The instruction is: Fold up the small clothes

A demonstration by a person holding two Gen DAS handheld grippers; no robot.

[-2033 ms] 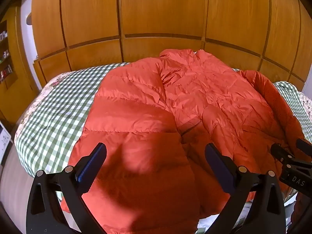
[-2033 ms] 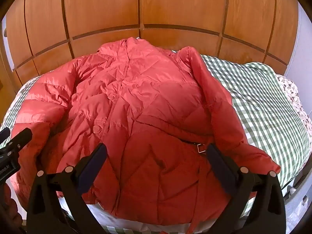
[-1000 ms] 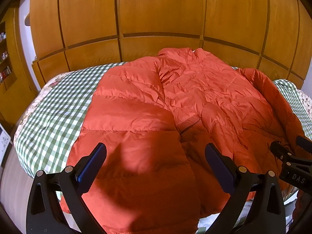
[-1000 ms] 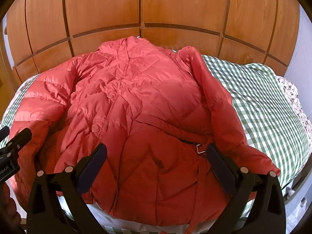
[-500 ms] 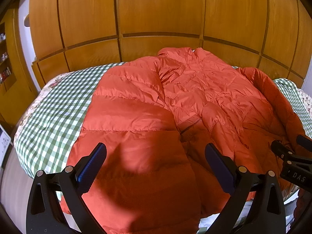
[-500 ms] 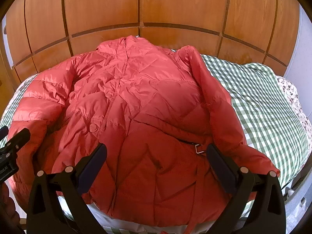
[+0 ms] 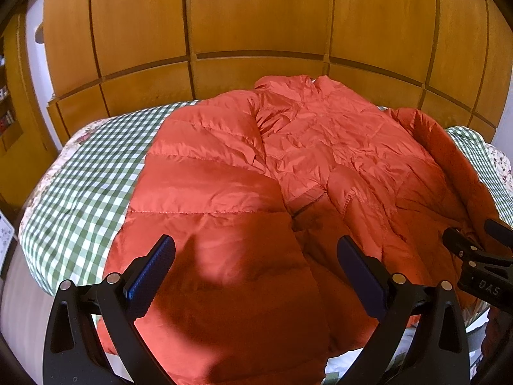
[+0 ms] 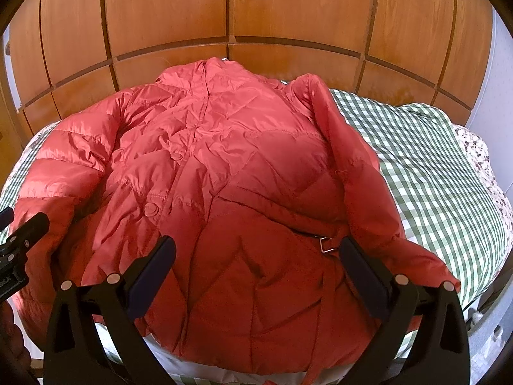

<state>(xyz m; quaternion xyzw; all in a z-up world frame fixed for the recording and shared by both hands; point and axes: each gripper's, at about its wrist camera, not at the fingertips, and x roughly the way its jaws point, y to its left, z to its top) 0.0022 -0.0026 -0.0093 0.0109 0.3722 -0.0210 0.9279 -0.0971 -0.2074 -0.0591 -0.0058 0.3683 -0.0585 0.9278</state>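
Note:
A red quilted puffer jacket (image 7: 288, 166) lies front-up on a bed, collar toward the wooden wall and hem toward me; the same jacket (image 8: 224, 166) fills the right wrist view, with a button placket down its middle and a metal buckle (image 8: 327, 243) near the hem. My left gripper (image 7: 255, 256) hovers open over the jacket's left sleeve and hem, holding nothing. Over the lower hem my right gripper (image 8: 256, 256) is open too, with nothing between its fingers. Each gripper shows at the edge of the other's view.
A green-and-white checked bedspread (image 7: 86, 186) covers the bed, also showing as the bedspread (image 8: 426, 160) to the jacket's right. Wooden panelled cupboards (image 8: 224, 9) stand right behind the bed. A shelf (image 7: 6, 112) stands at far left.
Almost nothing has changed. Both views shift very slightly; the jacket lies as before and both grippers stay open.

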